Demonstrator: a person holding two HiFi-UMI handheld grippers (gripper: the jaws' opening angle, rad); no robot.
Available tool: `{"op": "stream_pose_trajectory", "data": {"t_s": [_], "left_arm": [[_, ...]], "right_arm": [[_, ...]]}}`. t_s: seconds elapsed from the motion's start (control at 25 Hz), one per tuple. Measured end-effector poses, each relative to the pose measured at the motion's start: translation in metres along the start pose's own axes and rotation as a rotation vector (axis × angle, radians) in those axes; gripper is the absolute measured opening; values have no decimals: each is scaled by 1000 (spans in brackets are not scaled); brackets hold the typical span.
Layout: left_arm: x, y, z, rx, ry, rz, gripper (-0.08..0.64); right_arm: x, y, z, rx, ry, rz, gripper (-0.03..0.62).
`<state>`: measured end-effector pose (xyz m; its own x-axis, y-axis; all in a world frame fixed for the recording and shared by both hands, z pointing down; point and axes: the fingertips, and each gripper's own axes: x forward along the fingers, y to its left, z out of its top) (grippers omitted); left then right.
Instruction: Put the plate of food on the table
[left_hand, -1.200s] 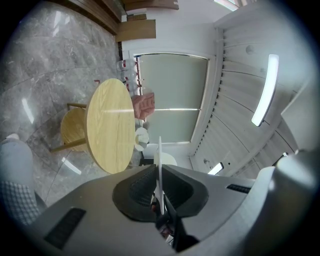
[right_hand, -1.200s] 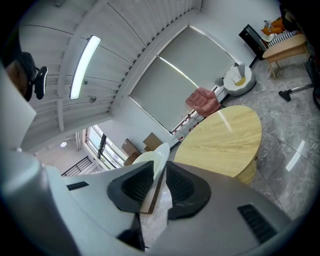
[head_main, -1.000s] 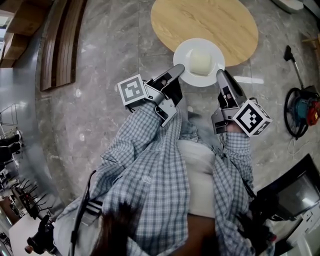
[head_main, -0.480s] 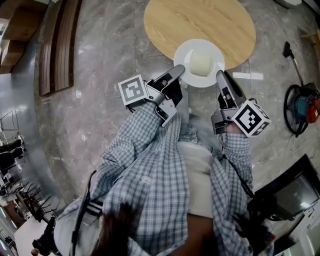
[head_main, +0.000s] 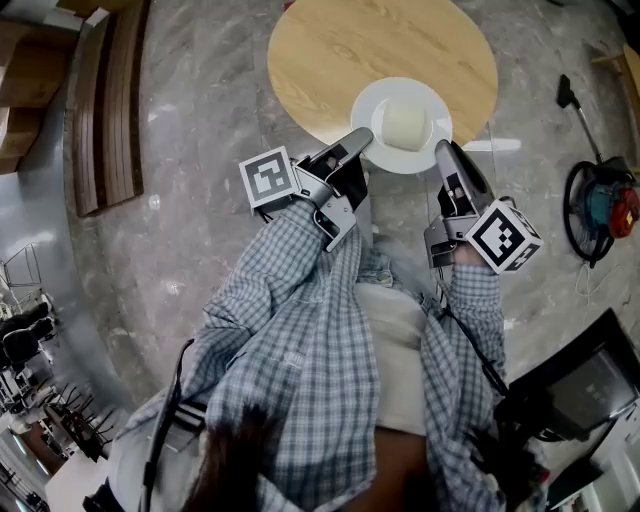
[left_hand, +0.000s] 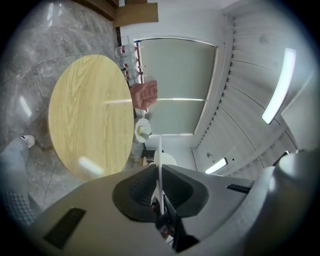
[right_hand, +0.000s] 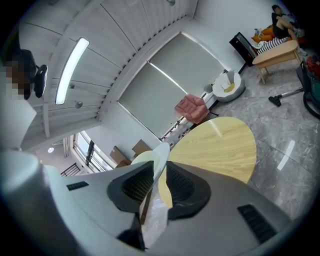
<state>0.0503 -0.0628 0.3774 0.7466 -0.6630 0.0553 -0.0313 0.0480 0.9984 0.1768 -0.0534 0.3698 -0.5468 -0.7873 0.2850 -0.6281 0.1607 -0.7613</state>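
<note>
Plate (head_main: 368, 112) with pale mound of food (head_main: 405, 122): held over 6 o'clock edge of round wooden table (head_main: 350, 50), near part overhanging marble floor (head_main: 200, 200). I see left gripper (head_main: 362, 138) pinching rim at plate's 8 o'clock, right gripper (head_main: 443, 150) pinching rim at 4 o'clock. Vacuum cleaner (head_main: 610, 210) on floor, 4 o'clock of table.

Head view steeply down, gripper views forward, sharing table (head_main: 340, 60)

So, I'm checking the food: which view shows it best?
The head view: it looks down on the food, a pale lump centred on the plate. Both gripper views show the plate edge-on in their jaws; the food hardly shows.
</note>
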Motion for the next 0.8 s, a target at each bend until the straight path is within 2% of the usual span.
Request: {"op": "stream_pose_trajectory", "data": {"t_s": [0.36,0.8], "left_arm": [[25,-8,47,14,23,4,29],[63,-4,107,-5,60,10,29]], "right_arm": [[44,3,26,10,-20,-6,86],[104,-2,56,14,-25,-45,86]]}}
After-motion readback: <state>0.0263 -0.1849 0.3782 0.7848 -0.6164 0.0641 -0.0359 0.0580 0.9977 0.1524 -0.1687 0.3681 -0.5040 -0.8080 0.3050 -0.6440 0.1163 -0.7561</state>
